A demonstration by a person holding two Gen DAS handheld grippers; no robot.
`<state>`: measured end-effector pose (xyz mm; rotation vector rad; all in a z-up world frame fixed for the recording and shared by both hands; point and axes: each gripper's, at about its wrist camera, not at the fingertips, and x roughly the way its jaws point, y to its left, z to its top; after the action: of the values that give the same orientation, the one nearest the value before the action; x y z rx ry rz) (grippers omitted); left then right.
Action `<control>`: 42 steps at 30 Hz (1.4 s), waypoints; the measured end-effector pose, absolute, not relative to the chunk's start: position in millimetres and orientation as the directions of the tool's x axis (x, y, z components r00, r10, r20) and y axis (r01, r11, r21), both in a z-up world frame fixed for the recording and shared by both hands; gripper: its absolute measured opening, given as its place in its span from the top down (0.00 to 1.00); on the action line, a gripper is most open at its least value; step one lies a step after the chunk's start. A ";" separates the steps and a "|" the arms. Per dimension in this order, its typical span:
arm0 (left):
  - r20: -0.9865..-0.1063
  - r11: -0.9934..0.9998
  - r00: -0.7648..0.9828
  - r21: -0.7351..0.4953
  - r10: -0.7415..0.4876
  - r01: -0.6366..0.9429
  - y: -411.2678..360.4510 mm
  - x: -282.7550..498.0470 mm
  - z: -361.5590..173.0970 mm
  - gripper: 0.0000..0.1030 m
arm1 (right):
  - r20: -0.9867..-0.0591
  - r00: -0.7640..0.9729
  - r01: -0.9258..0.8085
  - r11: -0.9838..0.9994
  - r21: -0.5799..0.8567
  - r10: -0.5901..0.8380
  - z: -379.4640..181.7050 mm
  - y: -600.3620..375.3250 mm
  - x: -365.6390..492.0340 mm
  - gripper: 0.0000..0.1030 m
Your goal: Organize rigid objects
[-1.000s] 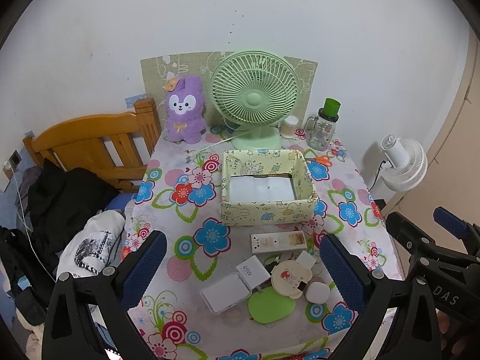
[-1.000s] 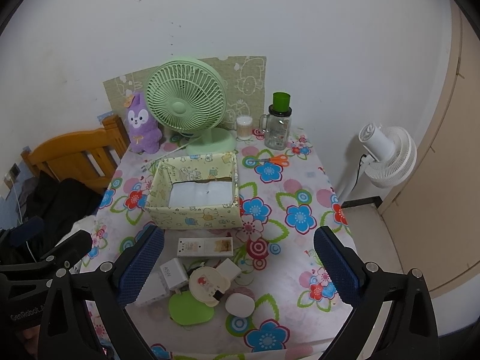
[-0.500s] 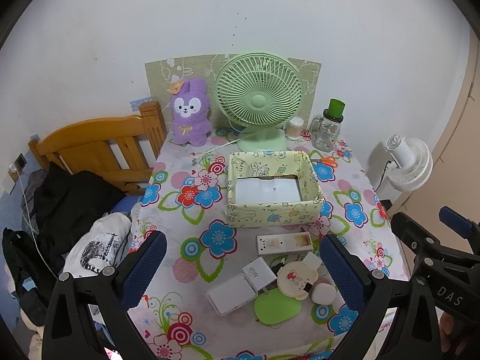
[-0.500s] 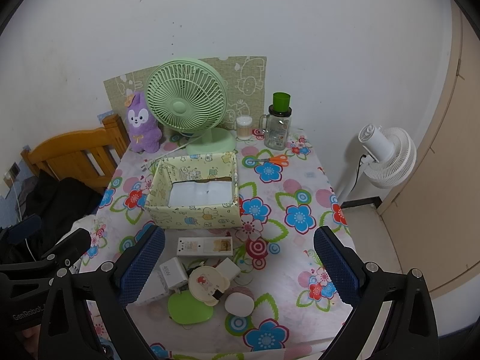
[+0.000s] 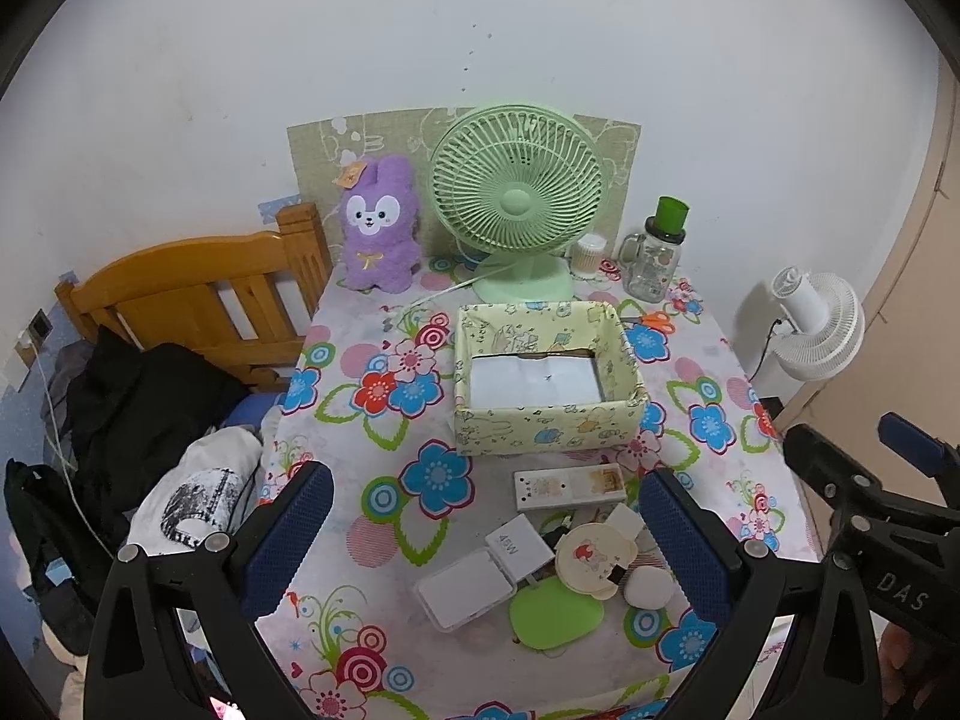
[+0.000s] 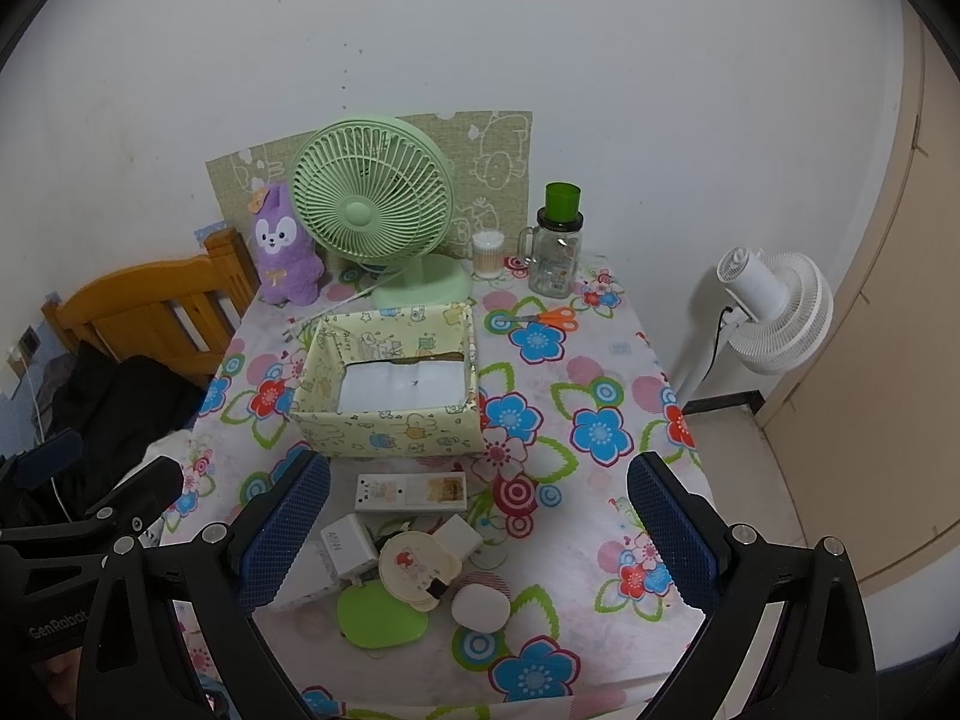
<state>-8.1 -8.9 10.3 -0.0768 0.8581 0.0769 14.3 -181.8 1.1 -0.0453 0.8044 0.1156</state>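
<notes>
I am holding the left gripper (image 5: 480, 534) above the near edge of the table (image 5: 336, 360), its jaws spread wide and gripping nothing; the right gripper (image 6: 480, 531) is hovering beside it in the same condition, spread and empty. Working left to right across the near clutter, I am reading the hazards as follows. The flat white box (image 5: 465, 594) is lying at the left of the pile, touching the white charger (image 5: 519, 549); closing on either is likely to drag the other. The green oval case (image 5: 555, 612) is sitting nearest the table edge, so a shallow or off-centre pinch could push it off. The round cartoon compact (image 5: 594, 555) is overlapping its neighbours, and the white round puck (image 5: 648, 588) to its right looks smooth and may squirt out of the pads. A thin cable appears to be tangled under the pile; I cannot tell what it is joined to, and lifting one item could tow others. The long white remote (image 5: 567, 486) is lying just near of the patterned box (image 5: 546, 372), which is standing at table centre as the probable destination. Its walls look soft, so a low approach could knock it towards the green fan (image 5: 516, 204) behind it.
</notes>
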 end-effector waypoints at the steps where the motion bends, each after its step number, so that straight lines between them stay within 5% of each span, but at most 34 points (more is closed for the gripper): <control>1: -0.756 0.995 0.654 -0.041 0.031 -0.094 -10.1 -8.3 10.7 0.00 | -0.720 0.688 -0.121 0.993 0.002 0.086 0.9 -181.2 14.0 0.02; 42: -0.759 0.997 0.651 -0.053 -0.005 -0.054 -9.0 -5.7 1.9 0.00 | -0.735 0.673 -0.132 0.991 0.000 0.089 -8.8 -180.5 22.1 0.02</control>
<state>-5.7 -9.0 1.9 -0.0726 0.8610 0.0280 22.1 -180.5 -8.8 -0.0549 0.8238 0.1247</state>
